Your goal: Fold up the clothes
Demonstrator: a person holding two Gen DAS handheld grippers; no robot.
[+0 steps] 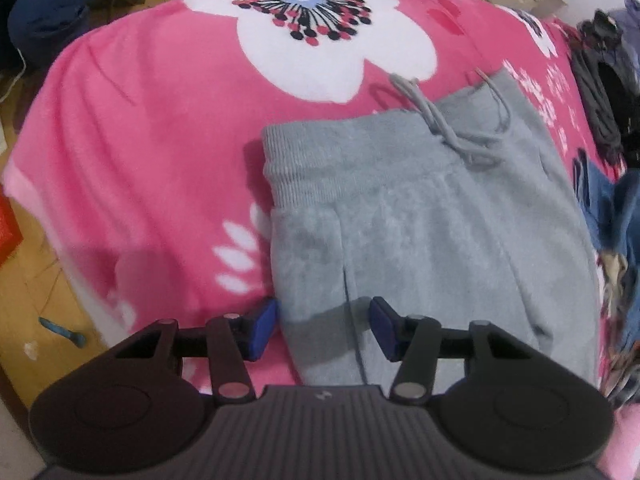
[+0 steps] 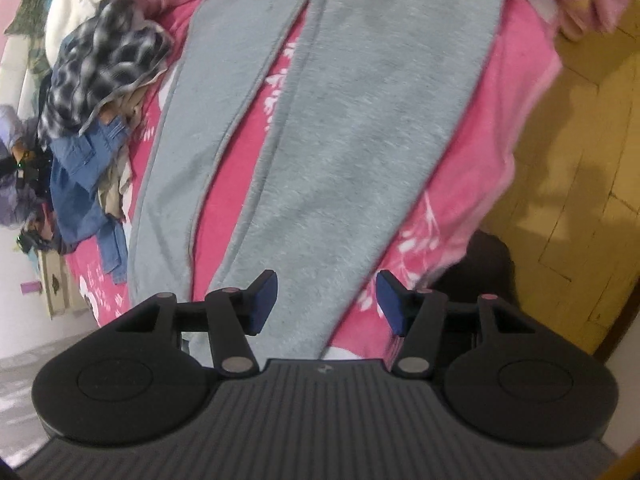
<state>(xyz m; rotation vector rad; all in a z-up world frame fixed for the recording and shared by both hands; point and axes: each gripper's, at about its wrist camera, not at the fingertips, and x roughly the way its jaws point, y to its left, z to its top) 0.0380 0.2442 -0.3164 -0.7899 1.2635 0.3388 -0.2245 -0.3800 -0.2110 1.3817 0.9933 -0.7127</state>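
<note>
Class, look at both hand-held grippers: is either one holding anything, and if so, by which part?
Nothing is held. The left hand-held gripper and right hand-held gripper are both open above the grey trousers.

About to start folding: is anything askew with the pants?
Yes. The two legs splay apart, with a wedge of pink blanket showing between them. The drawstring trails loose past the waistband. Both claws are open, holding nothing.

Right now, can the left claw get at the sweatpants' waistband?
Probably yes. The left claw hangs open over the grey sweatpants, and the ribbed waistband lies flat ahead on the pink blanket with only its own drawstring on it.
</note>
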